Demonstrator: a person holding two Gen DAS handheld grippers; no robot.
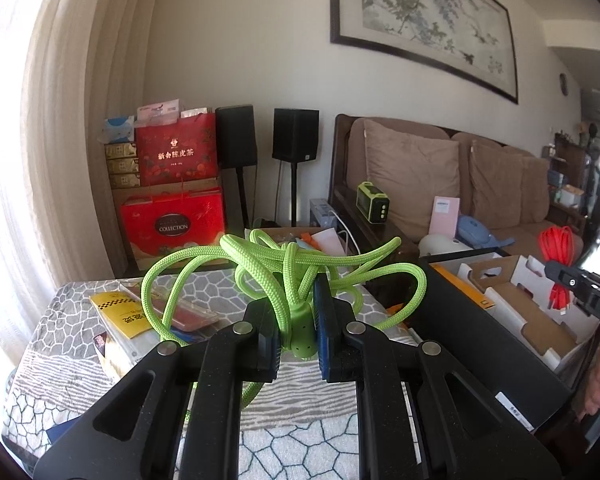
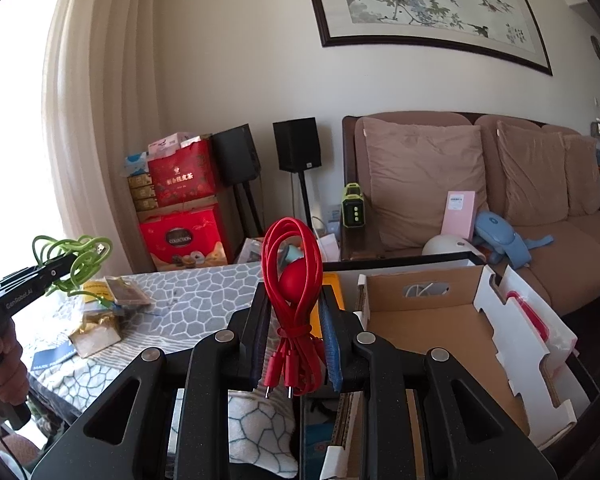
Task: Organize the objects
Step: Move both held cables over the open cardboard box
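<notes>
My left gripper (image 1: 300,300) is shut on a bundle of green braided cable (image 1: 276,264), whose loops spread out above the patterned tablecloth (image 1: 300,436). In the right wrist view that same gripper (image 2: 66,260) shows at the far left with the green cable (image 2: 80,256) in it. My right gripper (image 2: 294,316) is shut on a coiled red cable (image 2: 292,264), its plugs hanging down between the fingers. The red cable (image 1: 556,248) also appears at the right edge of the left wrist view, above the cardboard box (image 1: 512,304). That open box (image 2: 432,320) lies just right of my right gripper.
Snack packets (image 2: 100,312) and a yellow packet (image 1: 120,312) lie on the table's left part. Behind stand red gift boxes (image 2: 184,236), two black speakers (image 2: 296,144) and a brown sofa (image 2: 540,216) with cushions. A hand (image 2: 4,364) holds the left gripper's handle.
</notes>
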